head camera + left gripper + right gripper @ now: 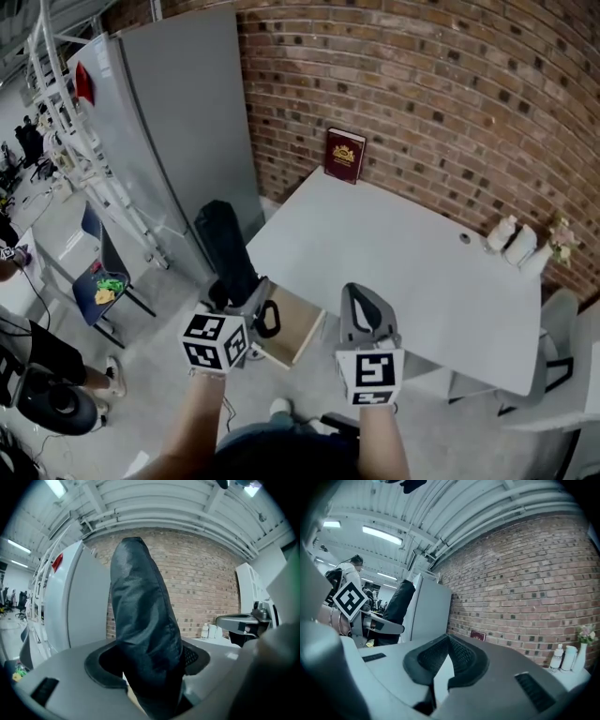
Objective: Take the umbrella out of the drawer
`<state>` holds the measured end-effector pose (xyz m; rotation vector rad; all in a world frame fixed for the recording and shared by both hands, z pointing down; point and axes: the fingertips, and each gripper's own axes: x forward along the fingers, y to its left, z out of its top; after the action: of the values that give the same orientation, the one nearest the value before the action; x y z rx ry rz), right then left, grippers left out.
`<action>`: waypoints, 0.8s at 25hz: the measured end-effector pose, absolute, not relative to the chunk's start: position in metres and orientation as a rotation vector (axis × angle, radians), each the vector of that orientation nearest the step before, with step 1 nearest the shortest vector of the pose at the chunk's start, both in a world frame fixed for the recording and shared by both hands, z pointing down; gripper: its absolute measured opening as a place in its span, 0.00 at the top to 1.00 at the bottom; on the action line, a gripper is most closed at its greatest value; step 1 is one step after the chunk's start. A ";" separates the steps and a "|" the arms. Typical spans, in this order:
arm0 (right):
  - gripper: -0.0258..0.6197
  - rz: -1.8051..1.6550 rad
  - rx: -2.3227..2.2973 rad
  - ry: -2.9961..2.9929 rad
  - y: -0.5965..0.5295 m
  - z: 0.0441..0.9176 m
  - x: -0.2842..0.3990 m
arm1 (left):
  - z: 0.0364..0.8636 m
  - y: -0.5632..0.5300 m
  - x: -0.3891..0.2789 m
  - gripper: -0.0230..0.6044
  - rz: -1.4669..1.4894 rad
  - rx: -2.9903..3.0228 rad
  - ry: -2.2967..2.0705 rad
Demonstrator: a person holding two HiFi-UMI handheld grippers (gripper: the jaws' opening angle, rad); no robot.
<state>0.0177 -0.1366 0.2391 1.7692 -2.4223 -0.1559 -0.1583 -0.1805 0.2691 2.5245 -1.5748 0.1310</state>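
The book (344, 155) stands at the table's (394, 262) far edge against the brick wall (450, 94), with bottles (511, 239) at the right end. The drawer (295, 330) juts out below the table's near-left edge, and the umbrella (226, 248) is just left of it.

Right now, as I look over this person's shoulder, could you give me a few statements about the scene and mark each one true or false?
1. The left gripper has its jaws closed on a black umbrella. True.
2. The right gripper is carrying the red book. False: its jaws are together with nothing between them, and the book stands on the table against the brick wall.
3. The drawer under the table's near edge stands open. True.
4. The umbrella lies inside the drawer. False: it is out of the drawer, standing up from the left gripper's jaws.
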 end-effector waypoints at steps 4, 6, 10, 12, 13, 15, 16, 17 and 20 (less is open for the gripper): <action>0.98 -0.202 1.798 -2.423 -0.130 0.222 0.022 | 0.248 -0.173 -0.161 0.52 0.101 2.597 -1.637; 0.98 -0.224 1.809 -2.423 -0.128 0.214 0.024 | 0.238 -0.171 -0.162 0.52 0.073 2.630 -1.663; 0.98 -0.288 1.839 -2.412 -0.124 0.202 0.031 | 0.222 -0.167 -0.160 0.52 0.027 2.710 -1.708; 0.98 -0.303 1.860 -2.409 -0.121 0.199 0.035 | 0.216 -0.164 -0.159 0.51 0.021 2.748 -1.733; 0.98 -0.308 1.871 -2.406 -0.120 0.198 0.036 | 0.214 -0.162 -0.159 0.51 0.018 2.763 -1.744; 0.98 -0.318 1.888 -2.399 -0.118 0.197 0.038 | 0.209 -0.160 -0.158 0.51 0.011 2.789 -1.755; 0.98 -0.326 1.894 -2.396 -0.117 0.195 0.038 | 0.207 -0.159 -0.158 0.51 0.006 2.798 -1.756; 0.98 -0.339 1.901 -2.394 -0.116 0.194 0.038 | 0.205 -0.158 -0.158 0.51 0.002 2.806 -1.756; 0.98 -0.408 1.918 -2.379 -0.112 0.185 0.038 | 0.200 -0.155 -0.158 0.51 -0.010 2.833 -1.768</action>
<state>0.0379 -0.1119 0.1845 1.9185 -2.3792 -0.4084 -0.1585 -0.1550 0.2000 2.8326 -1.7683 -0.0096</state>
